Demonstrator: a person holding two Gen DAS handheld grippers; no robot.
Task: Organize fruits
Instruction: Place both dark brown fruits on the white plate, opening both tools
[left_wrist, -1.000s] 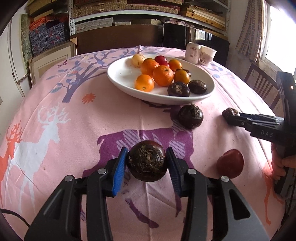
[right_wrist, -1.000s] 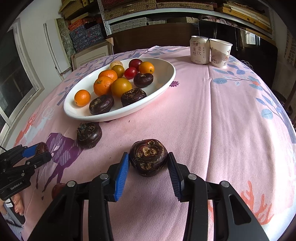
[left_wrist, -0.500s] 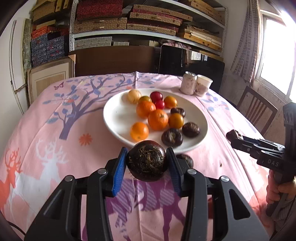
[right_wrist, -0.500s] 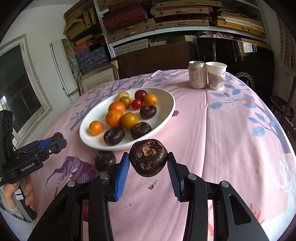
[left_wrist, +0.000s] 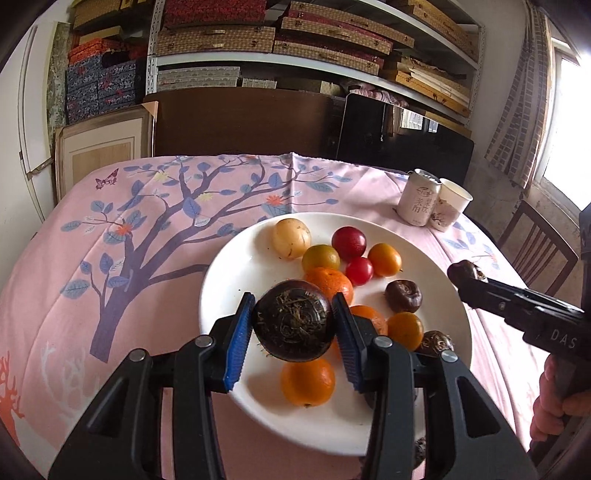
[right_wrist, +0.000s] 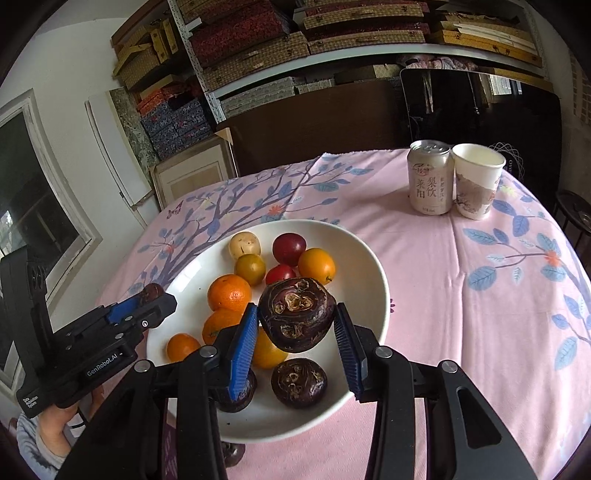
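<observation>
Two dark water chestnuts are carried above the white plate (left_wrist: 229, 280): one (left_wrist: 293, 320) is clamped in the left gripper (left_wrist: 293, 325), one (right_wrist: 296, 314) in the right gripper (right_wrist: 295, 326). Placing is judged in hand. Lowering onto bare plate, beside the oranges (right_wrist: 229, 291), then release, is called for.

White plate (left_wrist: 229, 288), pink tablecloth (left_wrist: 110, 258) (blue-leaved tree print).

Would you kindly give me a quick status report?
Left gripper and right gripper each shut on a dark brown water chestnut, above white oval plate. Oranges crowd beneath.
</observation>
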